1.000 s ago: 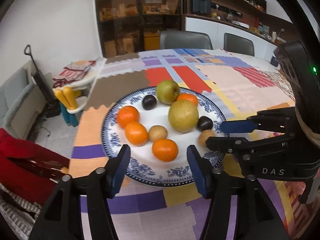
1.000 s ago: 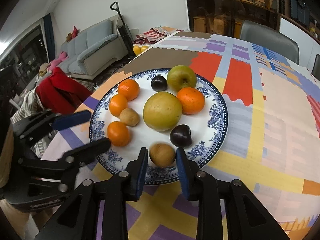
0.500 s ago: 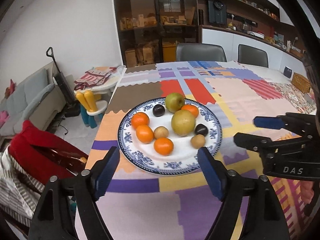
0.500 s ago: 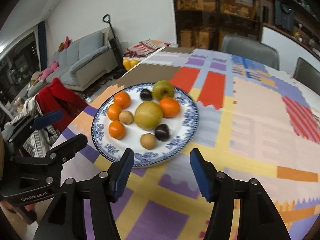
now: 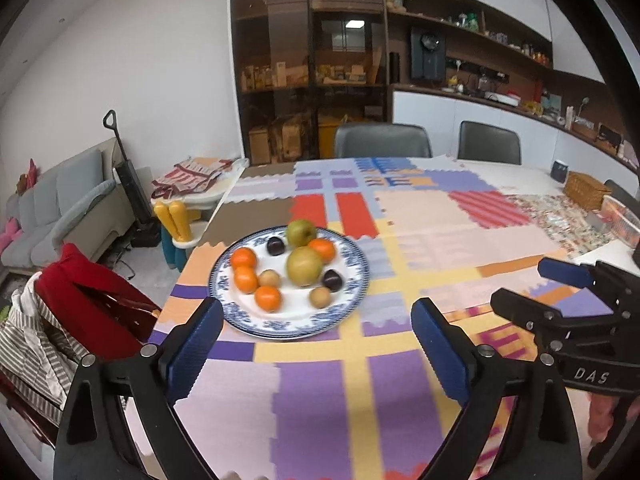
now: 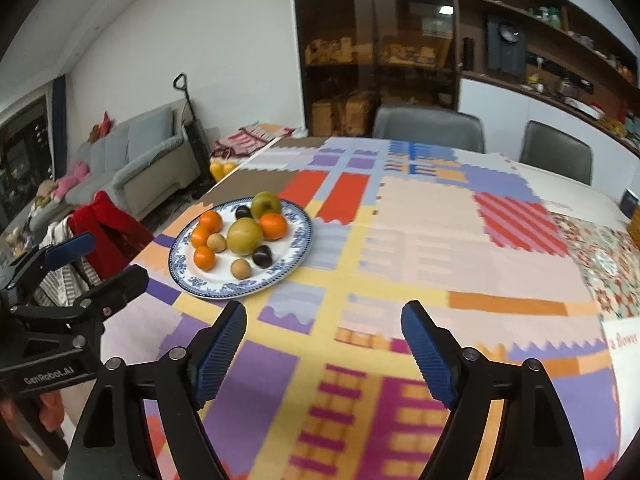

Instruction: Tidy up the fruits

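A blue-and-white plate [image 5: 352, 304] [image 6: 298, 254] holds several oranges, two dark plums, two small brown fruits, a green apple [image 5: 301, 233] [image 6: 265, 204] and a large yellow pear [image 5: 304, 266] [image 6: 245, 236]. My left gripper [image 5: 316, 354] is open and empty, held back above the near table edge, well short of the plate. My right gripper [image 6: 324, 354] is open and empty, to the right of the plate and back from it. Each gripper shows in the other's view.
The table carries a patchwork cloth [image 5: 440, 240]. A wicker basket [image 5: 586, 190] sits at the far right. Two grey chairs [image 5: 382, 140] stand at the far side. A red garment on a chair [image 5: 92, 300] is left of the table.
Both grippers have pulled back and up from the plate and opened wider. The right gripper let go of the small brown fruit, which now lies on the plate's near side.
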Motion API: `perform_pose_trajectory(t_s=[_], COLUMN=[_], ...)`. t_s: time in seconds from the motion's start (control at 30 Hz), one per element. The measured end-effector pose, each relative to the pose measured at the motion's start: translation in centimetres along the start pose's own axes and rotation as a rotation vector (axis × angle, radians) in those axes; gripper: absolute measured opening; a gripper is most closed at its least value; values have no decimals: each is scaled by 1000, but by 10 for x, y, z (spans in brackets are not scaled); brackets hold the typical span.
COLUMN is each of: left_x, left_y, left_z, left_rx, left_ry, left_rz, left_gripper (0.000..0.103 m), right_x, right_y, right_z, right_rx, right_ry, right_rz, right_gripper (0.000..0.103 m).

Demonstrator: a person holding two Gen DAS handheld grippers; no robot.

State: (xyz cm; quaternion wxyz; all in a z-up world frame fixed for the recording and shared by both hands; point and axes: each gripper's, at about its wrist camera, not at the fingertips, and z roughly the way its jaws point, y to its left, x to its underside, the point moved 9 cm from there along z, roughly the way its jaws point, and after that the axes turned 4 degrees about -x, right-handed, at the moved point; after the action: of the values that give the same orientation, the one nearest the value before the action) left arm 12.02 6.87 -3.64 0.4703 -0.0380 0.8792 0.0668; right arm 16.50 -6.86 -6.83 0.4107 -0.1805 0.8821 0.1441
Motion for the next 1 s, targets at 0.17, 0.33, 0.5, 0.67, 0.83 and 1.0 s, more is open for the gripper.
perform_pose_trajectory(t_s=[0.17, 0.33, 0.5, 0.67, 0.83, 1.0], left_x=[0, 0, 2, 5, 9, 11], left_y=[-28, -48, -57, -60, -60, -62], left_z=[-26, -42, -56, -63, -68, -74], left_rx=[22, 26, 31, 37, 38, 37], left_ry=[-39, -68, -95, -104, -107, -118], left_rz=[32, 59, 59, 59, 55, 55], left_gripper=[100, 100, 102, 103, 103, 103], right_x=[13, 21, 27, 29, 32, 37], right_y=[-21, -43, -54, -56, -54, -53], right_z=[-36, -66, -91, -107, -114, -117], right_rx=[39, 77, 131, 152, 144, 144], right_ry=[-36, -71, -111, -146, -154, -156], right_rz=[34, 75, 77, 63, 73, 72], right_gripper=[85, 88, 90, 91, 91, 91])
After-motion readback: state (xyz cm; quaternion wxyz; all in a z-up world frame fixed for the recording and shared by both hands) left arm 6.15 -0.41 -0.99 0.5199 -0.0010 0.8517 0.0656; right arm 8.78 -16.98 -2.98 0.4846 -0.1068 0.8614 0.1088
